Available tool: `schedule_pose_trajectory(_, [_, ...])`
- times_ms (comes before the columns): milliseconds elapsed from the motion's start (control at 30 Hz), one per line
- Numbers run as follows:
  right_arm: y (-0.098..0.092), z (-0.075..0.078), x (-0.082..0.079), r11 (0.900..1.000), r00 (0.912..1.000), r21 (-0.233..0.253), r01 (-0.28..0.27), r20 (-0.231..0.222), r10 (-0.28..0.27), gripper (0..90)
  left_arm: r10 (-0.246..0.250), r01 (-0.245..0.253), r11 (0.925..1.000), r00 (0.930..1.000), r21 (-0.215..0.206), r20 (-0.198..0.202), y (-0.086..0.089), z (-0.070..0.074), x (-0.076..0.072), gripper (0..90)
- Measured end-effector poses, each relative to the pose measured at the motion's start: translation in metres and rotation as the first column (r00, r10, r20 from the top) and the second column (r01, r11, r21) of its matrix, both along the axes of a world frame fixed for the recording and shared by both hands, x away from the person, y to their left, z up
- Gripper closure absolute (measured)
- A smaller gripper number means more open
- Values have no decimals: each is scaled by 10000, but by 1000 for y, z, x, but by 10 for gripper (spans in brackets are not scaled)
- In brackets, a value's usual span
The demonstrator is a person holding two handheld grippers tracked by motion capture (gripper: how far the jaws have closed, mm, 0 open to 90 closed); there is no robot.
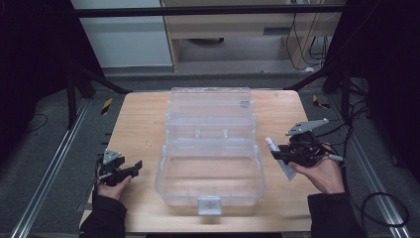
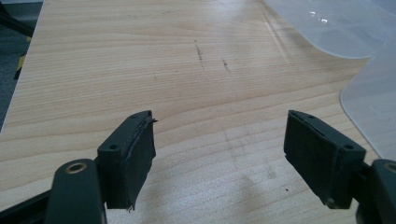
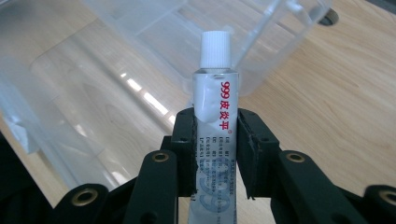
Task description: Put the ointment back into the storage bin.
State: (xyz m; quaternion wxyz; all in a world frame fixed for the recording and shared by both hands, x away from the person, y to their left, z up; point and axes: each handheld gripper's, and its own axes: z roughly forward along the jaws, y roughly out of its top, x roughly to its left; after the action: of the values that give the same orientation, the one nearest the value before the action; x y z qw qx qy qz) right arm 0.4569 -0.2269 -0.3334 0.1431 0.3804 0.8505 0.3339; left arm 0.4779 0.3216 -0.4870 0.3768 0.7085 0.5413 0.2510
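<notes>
A clear plastic box [image 1: 210, 168] stands open in the middle of the wooden table [image 1: 141, 124], its lid [image 1: 210, 106] tipped back. My right gripper [image 1: 278, 154] hovers just right of the box, shut on a white ointment tube [image 1: 280, 159]. In the right gripper view the tube [image 3: 215, 121] stands between the jaws, white cap up, red print on its side, with the box wall [image 3: 140, 42] behind it. My left gripper [image 1: 130, 169] rests near the table's front left, left of the box. Its fingers [image 2: 133, 156] stand wide apart with bare wood between them.
A white latch [image 1: 209, 205] sits on the box's front wall. The box corner [image 2: 369, 98] shows at the right of the left gripper view. Black frame posts [image 1: 341, 74] flank the table, and cables [image 1: 381, 208] lie on the floor at the right.
</notes>
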Motion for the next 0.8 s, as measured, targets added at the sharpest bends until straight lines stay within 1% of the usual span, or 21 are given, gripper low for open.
schedule_pose_trajectory(33, [0,0,0,10000,10000,0,0,0,0,699,0,0,10000,10000,0,0,0,0,0,243])
schedule_pose_trajectory(67, [5,4,0,9992,9992,-94,-396,72,396,699,1,-1,10000,10000,0,22,0,0,0,243])
schedule_pose_trajectory(133, [10,8,0,9974,9974,-139,-711,79,712,699,-4,4,10000,10000,0,14,0,0,0,243])
schedule_pose_trajectory(200, [16,11,1,9934,9935,-171,-1136,69,1137,699,-5,5,10000,10000,14,14,0,0,0,243])
schedule_pose_trajectory(233, [19,13,1,9917,9919,-246,-1265,33,1266,699,2,-2,10000,10000,-1,26,0,0,0,243])
schedule_pose_trajectory(333, [29,17,3,9833,9839,-336,-1787,-24,1788,699,-6,6,10000,10000,9,6,0,0,0,243])
schedule_pose_trajectory(367, [29,17,3,9833,9839,-336,-1787,-24,1788,699,-6,6,10000,10000,9,6,0,0,0,243])
schedule_pose_trajectory(400, [36,19,5,9782,9791,-432,-2032,-90,2030,699,-13,13,10000,10000,7,13,0,0,0,243])
schedule_pose_trajectory(433, [36,19,5,9782,9791,-432,-2032,-90,2030,699,-13,13,10000,10000,7,13,0,0,0,243])
schedule_pose_trajectory(467, [43,20,7,9713,9728,-541,-2316,-167,2310,698,-9,9,10000,10000,7,9,0,0,0,243])
schedule_pose_trajectory(500, [43,20,7,9713,9728,-541,-2316,-167,2310,698,-9,9,10000,10000,7,9,0,0,0,243])
schedule_pose_trajectory(533, [47,20,7,9668,9688,-621,-2477,-201,2469,699,-1,1,10000,10000,5,12,0,0,0,243])
schedule_pose_trajectory(567, [56,20,9,9571,9603,-790,-2788,-360,2767,699,5,-5,10000,10000,1,27,0,0,0,244])
schedule_pose_trajectory(600, [60,20,9,9520,9565,-934,-2916,-410,2890,698,3,-3,10000,10000,-2,23,0,0,0,243])
schedule_pose_trajectory(667, [66,19,11,9425,9494,-1141,-3141,-418,3113,699,-8,8,10000,10000,0,10,0,0,0,244])
schedule_pose_trajectory(733, [73,17,13,9348,9431,-1249,-3325,-511,3286,699,-11,11,10000,10000,2,13,0,0,0,243])
schedule_pose_trajectory(767, [73,17,13,9348,9431,-1249,-3325,-511,3286,699,-11,11,10000,10000,2,13,0,0,0,243])
schedule_pose_trajectory(800, [76,16,14,9288,9385,-1350,-3452,-570,3405,699,2,-2,10000,10000,4,3,0,0,0,243])
